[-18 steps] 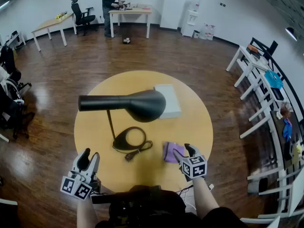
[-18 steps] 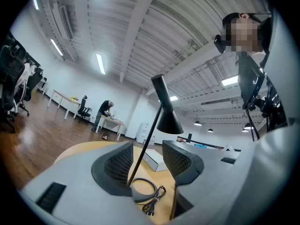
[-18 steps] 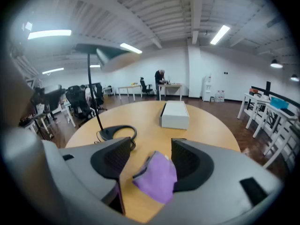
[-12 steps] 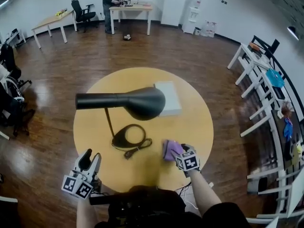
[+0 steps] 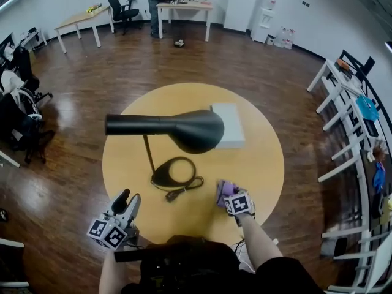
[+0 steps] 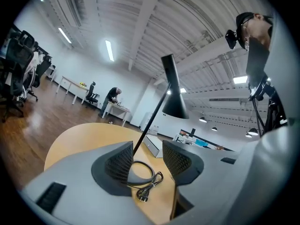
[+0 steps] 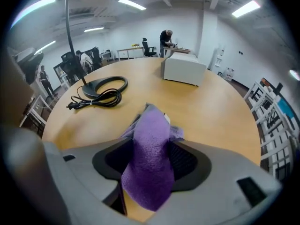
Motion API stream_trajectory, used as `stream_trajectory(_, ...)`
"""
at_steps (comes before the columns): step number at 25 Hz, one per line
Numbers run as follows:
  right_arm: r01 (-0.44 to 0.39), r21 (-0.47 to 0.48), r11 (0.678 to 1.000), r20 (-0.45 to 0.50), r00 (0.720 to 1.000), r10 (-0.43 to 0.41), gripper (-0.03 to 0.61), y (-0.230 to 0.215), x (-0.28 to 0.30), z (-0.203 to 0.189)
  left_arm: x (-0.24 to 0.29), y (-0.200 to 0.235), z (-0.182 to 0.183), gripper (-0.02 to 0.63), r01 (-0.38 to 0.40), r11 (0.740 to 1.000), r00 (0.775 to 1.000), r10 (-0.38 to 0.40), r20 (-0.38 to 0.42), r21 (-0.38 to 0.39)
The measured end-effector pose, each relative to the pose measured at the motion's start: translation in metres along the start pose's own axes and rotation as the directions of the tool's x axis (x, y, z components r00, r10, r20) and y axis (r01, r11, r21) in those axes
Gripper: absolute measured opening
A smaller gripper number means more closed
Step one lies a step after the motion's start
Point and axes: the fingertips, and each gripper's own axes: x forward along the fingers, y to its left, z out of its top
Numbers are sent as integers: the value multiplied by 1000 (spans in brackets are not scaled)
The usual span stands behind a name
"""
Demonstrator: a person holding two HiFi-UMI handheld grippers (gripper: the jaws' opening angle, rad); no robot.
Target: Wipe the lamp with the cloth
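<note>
Right tool has slid left onto the cloth, which now stands bunched between its wide-apart jaws on the bench, right of the lamp base. Left tool hovers at the bench edge, jaws apart and empty, facing the lamp.

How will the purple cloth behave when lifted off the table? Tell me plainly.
Probably floppy: the purple cloth stands bunched in a soft ridge between the right gripper's fingers, so it should drape and fold when raised. Likely light, since it looks thin. Its fuzzy nap should resist slipping, and nothing about it suggests rolling or tipping.
</note>
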Motion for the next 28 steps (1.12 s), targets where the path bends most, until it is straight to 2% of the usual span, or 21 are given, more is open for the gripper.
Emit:
stream_trajectory(3,-17,-7,1000,60,998,17,213,9,-3,9,-4,6,-4,184,-9,1000,1000,9,-2,-21)
stream_trajectory(5,-16,-21,1000,47,999,17,144,11,-4,2,-5,7,-7,184,-12,999,1000,11,-9,-29)
stream_trajectory(7,-19,-30,999,31,999,20,111,11,-7,-4,-5,7,-8,184,-6,999,1000,5,-12,-31)
stream_trajectory(10,-39,-16,999,68,997,40,98,13,-18,-1,-4,7,-7,184,7,999,1000,-7,-7,-33)
stream_trajectory(13,-61,16,998,145,988,58,94,12,-35,9,-2,5,-3,184,20,1000,1000,-20,-2,-22)
stream_trajectory(17,-97,36,995,295,952,82,94,23,-75,42,-6,8,3,184,36,999,999,-36,5,-14)
stream_trajectory(19,-118,36,992,390,916,94,92,30,-107,67,-8,10,5,184,43,999,999,-43,13,-22)
stream_trajectory(21,-143,21,990,494,862,114,92,38,-150,93,-9,11,6,184,49,999,999,-49,14,-15)
stream_trajectory(25,-163,-75,984,672,721,171,92,63,-252,147,-12,15,14,184,73,997,997,-73,25,-2)
stream_trajectory(28,-153,-153,976,775,595,215,92,77,-323,191,-9,16,19,184,105,994,994,-105,25,17)
